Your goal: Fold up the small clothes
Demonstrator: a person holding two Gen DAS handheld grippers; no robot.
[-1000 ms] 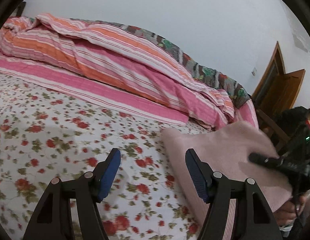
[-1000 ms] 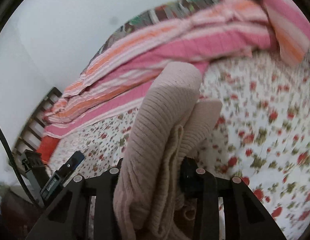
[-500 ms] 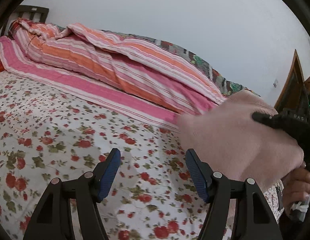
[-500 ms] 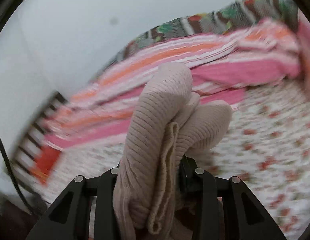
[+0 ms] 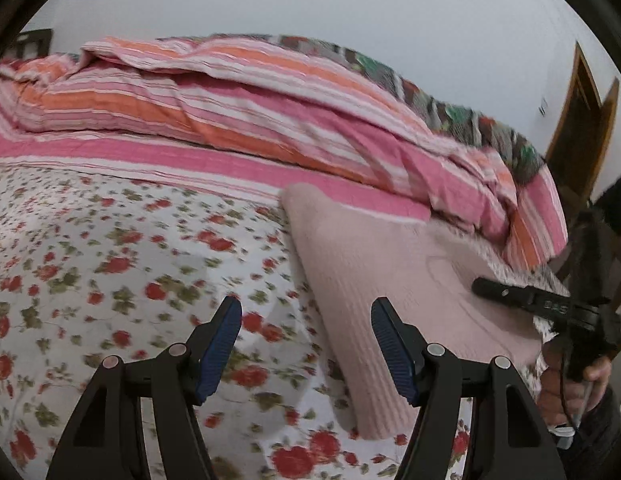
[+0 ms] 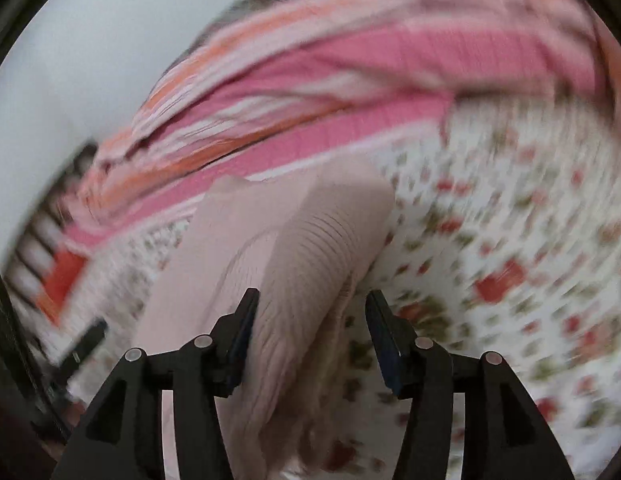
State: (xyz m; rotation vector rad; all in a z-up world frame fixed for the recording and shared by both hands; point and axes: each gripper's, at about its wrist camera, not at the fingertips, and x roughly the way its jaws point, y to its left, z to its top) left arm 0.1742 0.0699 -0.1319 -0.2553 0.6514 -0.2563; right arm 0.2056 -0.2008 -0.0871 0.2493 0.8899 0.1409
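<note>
- Bed (image 5: 110, 240) with a floral sheet fills both views; a pink-and-orange striped quilt (image 5: 230, 112) is heaped along its far side.
- Pink ribbed sweater (image 5: 390, 288) lies folded on the sheet at right, near the quilt.
- Left gripper (image 5: 306, 344) hovers wide, empty, just left of the sweater.
- Right gripper (image 6: 310, 340) stands wide, the sweater's fold between its fingers; the view is blurred.
</note>
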